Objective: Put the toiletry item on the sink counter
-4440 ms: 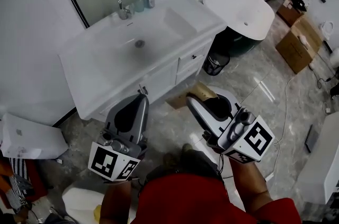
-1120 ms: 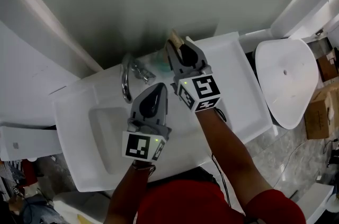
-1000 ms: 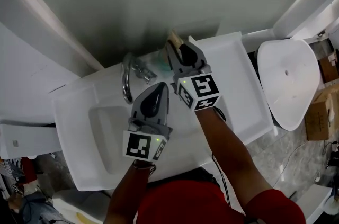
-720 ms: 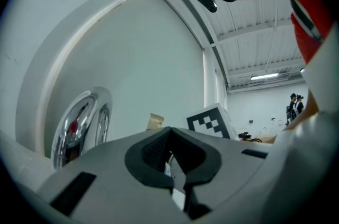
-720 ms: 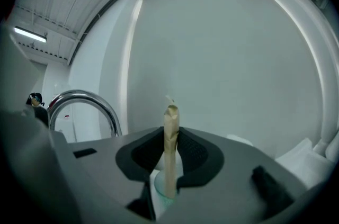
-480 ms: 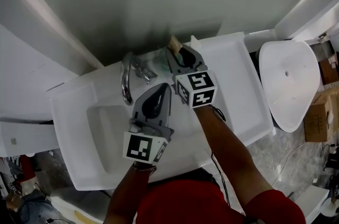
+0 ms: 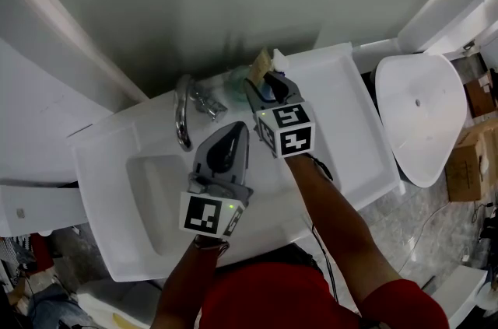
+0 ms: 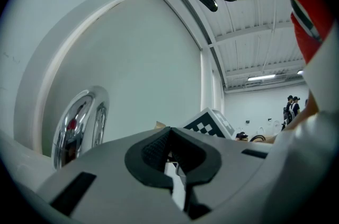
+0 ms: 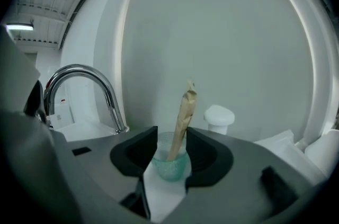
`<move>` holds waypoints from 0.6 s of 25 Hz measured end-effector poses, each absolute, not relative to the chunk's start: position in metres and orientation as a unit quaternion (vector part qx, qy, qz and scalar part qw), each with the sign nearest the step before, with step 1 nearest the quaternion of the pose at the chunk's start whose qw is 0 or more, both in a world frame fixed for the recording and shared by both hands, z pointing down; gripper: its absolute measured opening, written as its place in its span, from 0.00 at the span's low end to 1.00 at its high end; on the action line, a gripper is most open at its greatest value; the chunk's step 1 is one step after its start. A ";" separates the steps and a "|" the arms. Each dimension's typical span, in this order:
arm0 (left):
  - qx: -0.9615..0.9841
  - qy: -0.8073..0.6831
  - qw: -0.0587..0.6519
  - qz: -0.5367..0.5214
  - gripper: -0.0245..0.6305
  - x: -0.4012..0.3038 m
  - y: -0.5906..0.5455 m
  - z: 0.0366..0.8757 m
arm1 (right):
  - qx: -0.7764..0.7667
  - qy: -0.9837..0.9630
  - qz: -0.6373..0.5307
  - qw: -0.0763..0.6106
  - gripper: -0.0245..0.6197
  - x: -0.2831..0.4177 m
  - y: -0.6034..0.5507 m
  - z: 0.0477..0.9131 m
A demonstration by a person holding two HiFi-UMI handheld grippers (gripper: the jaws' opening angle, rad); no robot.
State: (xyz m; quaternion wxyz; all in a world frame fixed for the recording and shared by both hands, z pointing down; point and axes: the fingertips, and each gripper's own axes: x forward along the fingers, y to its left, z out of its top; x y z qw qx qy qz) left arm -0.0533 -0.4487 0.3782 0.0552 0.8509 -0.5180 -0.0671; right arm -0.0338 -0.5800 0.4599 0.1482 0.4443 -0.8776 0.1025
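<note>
Teal cup (image 9: 169, 167), tan packet (image 9: 182, 115), white counter (image 7: 356, 111)

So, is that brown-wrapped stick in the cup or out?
In: the stick stands leaning inside the teal cup, its top above the rim.

faucet (image 7: 181, 121) left of cup (image 9: 169, 163), bare counter (image 7: 346, 113) right

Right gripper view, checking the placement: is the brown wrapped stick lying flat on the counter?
No, the brown wrapped stick stands leaning in the teal cup.
</note>
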 end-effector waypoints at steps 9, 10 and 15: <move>0.856 -0.507 0.060 -0.074 0.06 -0.050 -0.444 0.376 | 0.451 -0.869 0.117 0.165 0.29 -0.009 -0.561 0.466; 0.857 -0.506 0.059 -0.074 0.06 -0.050 -0.443 0.375 | 0.451 -0.869 0.117 0.165 0.29 -0.007 -0.559 0.466; 0.861 -0.500 0.056 -0.079 0.06 -0.048 -0.441 0.372 | 0.448 -0.874 0.101 0.156 0.21 0.001 -0.541 0.451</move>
